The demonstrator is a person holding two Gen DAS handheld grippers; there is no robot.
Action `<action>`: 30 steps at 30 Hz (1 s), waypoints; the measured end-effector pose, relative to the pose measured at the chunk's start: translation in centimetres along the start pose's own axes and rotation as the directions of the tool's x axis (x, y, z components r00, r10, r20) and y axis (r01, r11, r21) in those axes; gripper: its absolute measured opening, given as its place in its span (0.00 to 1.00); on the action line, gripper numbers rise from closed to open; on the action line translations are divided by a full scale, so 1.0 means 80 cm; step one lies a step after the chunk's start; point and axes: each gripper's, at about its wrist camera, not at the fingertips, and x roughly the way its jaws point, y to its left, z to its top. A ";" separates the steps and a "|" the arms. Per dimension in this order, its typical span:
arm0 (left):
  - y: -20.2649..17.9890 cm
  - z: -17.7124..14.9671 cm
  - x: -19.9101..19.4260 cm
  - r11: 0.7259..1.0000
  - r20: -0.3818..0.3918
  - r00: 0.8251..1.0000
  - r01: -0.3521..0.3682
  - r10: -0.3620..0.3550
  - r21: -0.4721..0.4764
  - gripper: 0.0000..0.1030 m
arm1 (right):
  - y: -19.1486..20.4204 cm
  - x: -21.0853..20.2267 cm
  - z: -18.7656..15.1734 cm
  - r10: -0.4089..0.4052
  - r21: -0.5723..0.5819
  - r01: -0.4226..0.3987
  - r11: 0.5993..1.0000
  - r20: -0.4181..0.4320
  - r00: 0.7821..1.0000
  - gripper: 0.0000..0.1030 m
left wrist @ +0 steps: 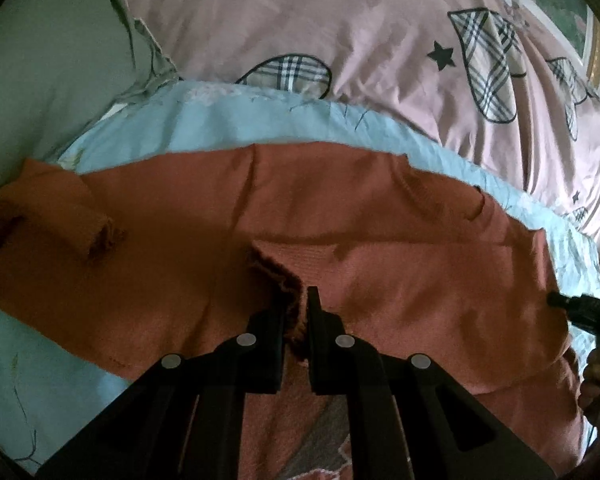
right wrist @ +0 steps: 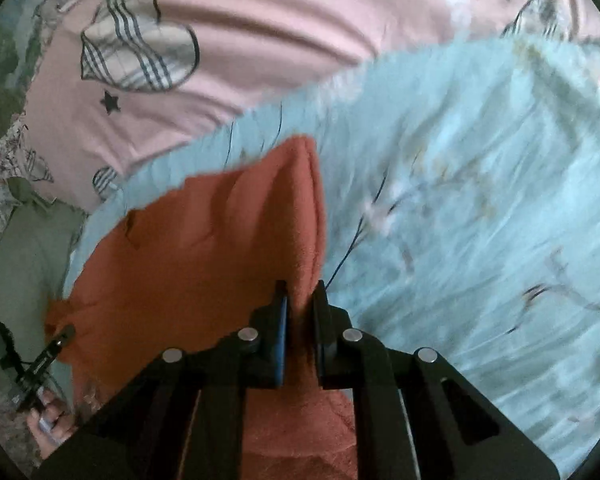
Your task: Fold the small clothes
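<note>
Garment (left wrist: 340, 220) on sheet (left wrist: 204, 128), before quilt (left wrist: 340, 32)

A rust-orange knit garment (left wrist: 340, 208) lies on a pale blue floral sheet (right wrist: 460, 160); the pink duvet (left wrist: 360, 32) bears plaid patches and black stars.

left gripper (left wrist: 298, 300): black plastic fingers, linkage arms with round silver pins
right gripper (right wrist: 300, 296): same black build, blue pad on one finger, silver pins
hand (right wrist: 48, 428): bare, no sleeve visible

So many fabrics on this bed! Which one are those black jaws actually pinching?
The rust-orange knit garment. Both sets of jaws pinch it; the light blue floral sheet beneath and the pink plaid-heart quilt behind go untouched.
</note>
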 end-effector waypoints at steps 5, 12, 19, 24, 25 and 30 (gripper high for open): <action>-0.018 0.003 0.002 0.999 0.018 1.000 -0.018 0.017 0.040 0.07 | -0.007 0.030 -0.006 -0.109 -0.001 0.109 0.994 -0.076 0.991 0.19; -0.012 -0.012 0.016 0.998 -0.035 0.999 -0.019 0.021 0.060 0.08 | 0.052 -0.021 -0.051 -0.023 -0.114 0.023 0.993 0.003 1.000 0.40; -0.005 -0.019 0.005 0.997 -0.046 0.999 -0.024 0.027 0.071 0.09 | 0.025 -0.021 -0.066 -0.063 -0.003 0.063 0.998 -0.050 0.997 0.40; 0.044 -0.031 -0.053 0.995 0.009 0.996 -0.091 0.090 0.046 0.09 | 0.061 -0.065 -0.098 0.079 -0.023 -0.079 0.997 -0.012 0.997 0.53; 0.051 -0.031 -0.061 0.994 0.018 0.995 -0.101 0.100 0.044 0.10 | 0.074 -0.067 -0.107 0.098 -0.028 -0.099 0.995 -0.020 0.995 0.53; 0.095 -0.022 -0.105 0.976 0.071 0.980 -0.191 0.184 0.102 0.33 | 0.093 -0.070 -0.149 0.167 -0.014 -0.169 0.986 -0.083 0.982 0.58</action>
